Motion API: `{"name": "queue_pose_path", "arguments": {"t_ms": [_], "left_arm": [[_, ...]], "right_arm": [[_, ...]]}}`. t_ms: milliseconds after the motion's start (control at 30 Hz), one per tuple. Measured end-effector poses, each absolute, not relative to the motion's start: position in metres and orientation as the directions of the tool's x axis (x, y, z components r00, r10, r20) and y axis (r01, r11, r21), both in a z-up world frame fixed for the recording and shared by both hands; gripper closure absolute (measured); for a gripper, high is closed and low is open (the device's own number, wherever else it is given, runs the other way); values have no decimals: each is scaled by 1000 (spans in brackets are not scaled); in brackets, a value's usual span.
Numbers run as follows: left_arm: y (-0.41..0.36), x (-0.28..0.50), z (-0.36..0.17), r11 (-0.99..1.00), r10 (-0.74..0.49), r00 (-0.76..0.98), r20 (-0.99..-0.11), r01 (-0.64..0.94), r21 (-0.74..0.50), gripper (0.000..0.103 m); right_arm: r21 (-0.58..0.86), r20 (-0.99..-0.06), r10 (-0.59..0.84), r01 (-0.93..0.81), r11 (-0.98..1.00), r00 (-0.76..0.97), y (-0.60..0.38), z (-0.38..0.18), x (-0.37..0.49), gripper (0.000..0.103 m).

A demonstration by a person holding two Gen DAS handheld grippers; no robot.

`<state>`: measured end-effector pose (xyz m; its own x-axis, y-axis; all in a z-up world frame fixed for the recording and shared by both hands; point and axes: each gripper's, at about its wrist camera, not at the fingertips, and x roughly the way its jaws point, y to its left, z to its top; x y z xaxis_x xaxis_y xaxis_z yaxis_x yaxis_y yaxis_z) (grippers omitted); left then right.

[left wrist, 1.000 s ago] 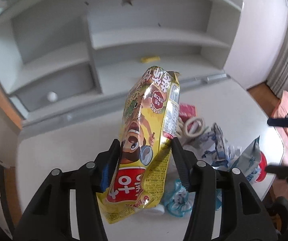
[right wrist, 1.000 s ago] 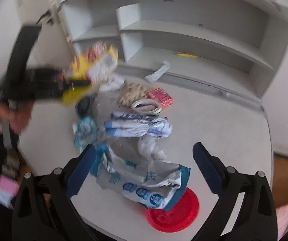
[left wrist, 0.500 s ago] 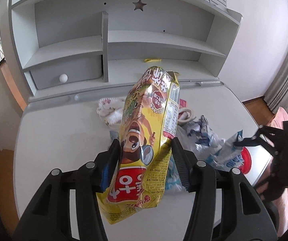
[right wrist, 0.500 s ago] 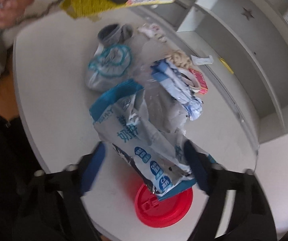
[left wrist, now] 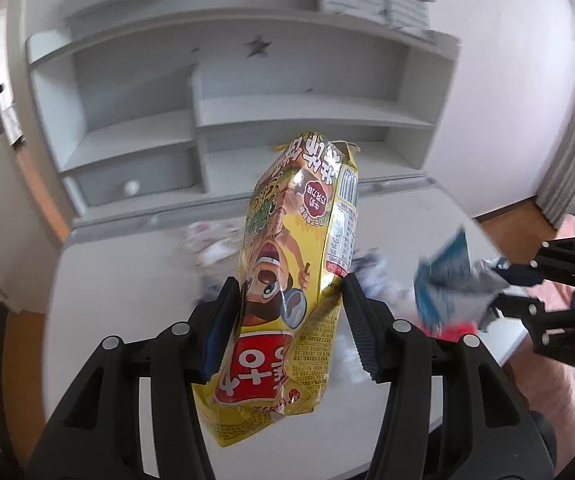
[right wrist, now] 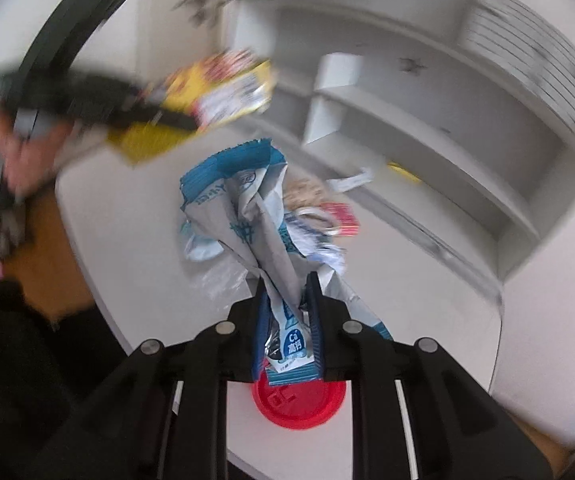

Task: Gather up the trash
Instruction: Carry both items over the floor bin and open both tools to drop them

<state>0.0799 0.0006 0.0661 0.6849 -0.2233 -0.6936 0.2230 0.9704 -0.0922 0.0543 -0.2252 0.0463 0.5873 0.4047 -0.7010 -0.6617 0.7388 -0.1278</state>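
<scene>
A yellow snack bag stands upright in my left gripper, which is shut on its lower half and holds it above the desk. In the right wrist view the same yellow snack bag is a blur at the upper left. My right gripper has its jaws closing, and the pads press on the narrow neck of a crumpled blue and silver bag. That blue and silver bag hangs off the desk surface at the right of the left wrist view.
A red lid lies on the white desk under my right gripper. More wrappers, a red packet and a white strip lie beyond. A grey shelf unit backs the desk. A person's hand is at the left.
My right gripper went from wide open above the blue and silver bag to pinched on it, and the bag has lifted. The left gripper rose with the yellow bag.
</scene>
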Motion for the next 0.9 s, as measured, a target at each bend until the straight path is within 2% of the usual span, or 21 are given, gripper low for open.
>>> {"name": "queue_pose_path", "arguments": {"t_ms": [100,167,367,533,667,900], "left_arm": [[-37,76,72,952,-286,684,-671,281,-119,51],[-80,73,71,923,-353,660,-663,359,-134,51],[-230,50,49,747,-590,490,-642,633,-205,51],[-360,9,9,519,-727,247,-641,808,-277,51],[-434,-23,-36,407,-724,119,-679,869,-282,51],[-517,-46,-155,355,-593,-6,-805,896,-268,51]], "right_arm": [[32,-648,435,-548,836,625,-276,58,51,84],[107,-617,402,-434,895,677,-320,63,40,84],[246,-598,131,26,969,791,-472,48,-38,84],[304,-665,-91,380,874,741,-574,-1,-125,84],[361,-743,-175,608,707,646,-640,-62,-198,84],[360,-857,-147,779,513,493,-679,-163,-250,84]]}}
